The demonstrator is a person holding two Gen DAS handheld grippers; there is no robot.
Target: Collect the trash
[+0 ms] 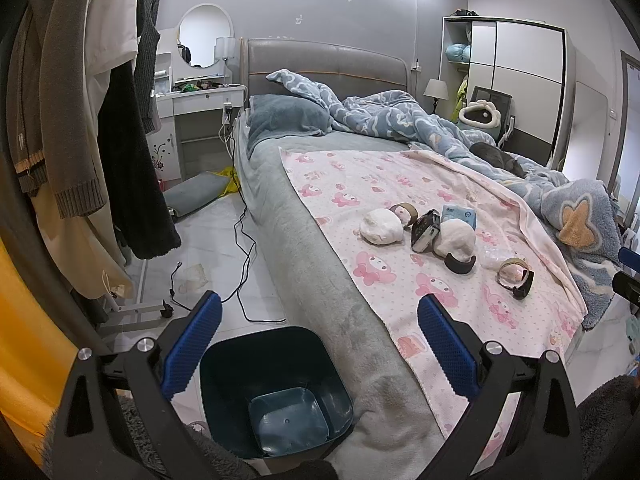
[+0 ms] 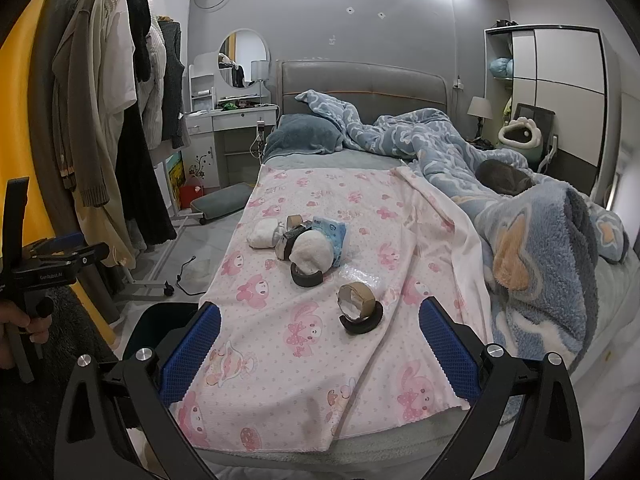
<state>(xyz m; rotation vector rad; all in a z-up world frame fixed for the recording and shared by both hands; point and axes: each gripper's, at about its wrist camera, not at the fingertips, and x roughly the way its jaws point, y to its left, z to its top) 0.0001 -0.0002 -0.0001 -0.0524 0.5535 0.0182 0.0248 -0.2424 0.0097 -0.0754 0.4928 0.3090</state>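
My right gripper (image 2: 320, 344) hangs over the foot of the bed with its jaws released and nothing between them. The nearest trash, a brown cardboard tape core (image 2: 357, 300) leaning on a black tape ring (image 2: 362, 322), lies on the pink cartoon-print sheet (image 2: 280, 320) at twelve o'clock from those jaws, slightly toward one. The core stands on edge, its bore facing roughly back toward me. White crumpled paper wads (image 2: 314, 256) sit farther along the same line. My left gripper (image 1: 320, 340), jaws also spread and holding nothing, hovers above the dark blue square plastic bin (image 1: 276, 392) on the floor beside the bed. I judge the right hand nearer.
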